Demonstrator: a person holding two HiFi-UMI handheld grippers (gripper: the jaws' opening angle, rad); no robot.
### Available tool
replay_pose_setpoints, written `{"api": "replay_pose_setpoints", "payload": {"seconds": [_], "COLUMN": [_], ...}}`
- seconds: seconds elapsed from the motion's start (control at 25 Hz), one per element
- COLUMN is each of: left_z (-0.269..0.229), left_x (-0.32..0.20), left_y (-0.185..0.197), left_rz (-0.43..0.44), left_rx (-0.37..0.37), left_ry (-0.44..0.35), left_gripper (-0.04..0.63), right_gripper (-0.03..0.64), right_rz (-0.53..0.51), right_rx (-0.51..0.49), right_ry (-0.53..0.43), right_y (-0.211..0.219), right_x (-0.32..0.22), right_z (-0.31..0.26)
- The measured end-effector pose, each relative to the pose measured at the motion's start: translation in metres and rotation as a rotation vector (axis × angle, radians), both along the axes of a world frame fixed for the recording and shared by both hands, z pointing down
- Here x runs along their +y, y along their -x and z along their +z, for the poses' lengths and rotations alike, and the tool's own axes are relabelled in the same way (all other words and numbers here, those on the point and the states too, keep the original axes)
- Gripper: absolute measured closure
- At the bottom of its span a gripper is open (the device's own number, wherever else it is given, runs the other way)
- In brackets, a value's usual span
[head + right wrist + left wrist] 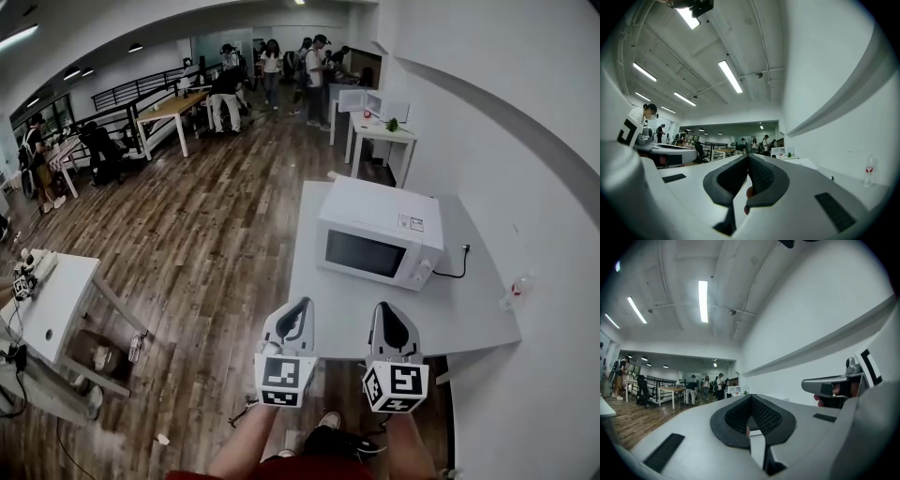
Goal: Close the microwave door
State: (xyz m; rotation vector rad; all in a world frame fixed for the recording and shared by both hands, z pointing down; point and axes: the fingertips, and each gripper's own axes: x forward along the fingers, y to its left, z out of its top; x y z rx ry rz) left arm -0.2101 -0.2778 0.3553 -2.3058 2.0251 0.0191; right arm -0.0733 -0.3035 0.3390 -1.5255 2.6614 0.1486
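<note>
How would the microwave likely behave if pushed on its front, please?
The microwave is broad, low and boxy, so it probably won't tip. On the smooth white table it might slide back slightly.

The person holds both grippers out in front, side by side and near each other, pointing forward and about level (each marker cube (pixel 284 380) faces up toward the head camera). The left gripper (pixel 301 306) has its jaws pressed together with nothing between them. The right gripper (pixel 388 309) likewise shows its pads meeting, empty. Bare forearms (pixel 246 442) reach up from the lower edge to the handles.
</note>
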Motion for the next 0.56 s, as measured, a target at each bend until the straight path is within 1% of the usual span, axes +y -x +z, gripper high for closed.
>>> {"api": "replay_pose_setpoints", "payload": {"seconds": [0.56], "left_z": [-0.0049], "left_x": [0.0059], "left_y": [0.0083], "left_rz": [-0.02], "left_rx": [-0.004], "left_ry": [-0.017], "left_gripper": [0.569], "right_gripper": [0.589], "right_rz": [0.008], "right_rx": [0.019], "right_ry": [-0.015], "right_y": [0.0021], "right_x": [0.0057], "right_z": [-0.0032]}}
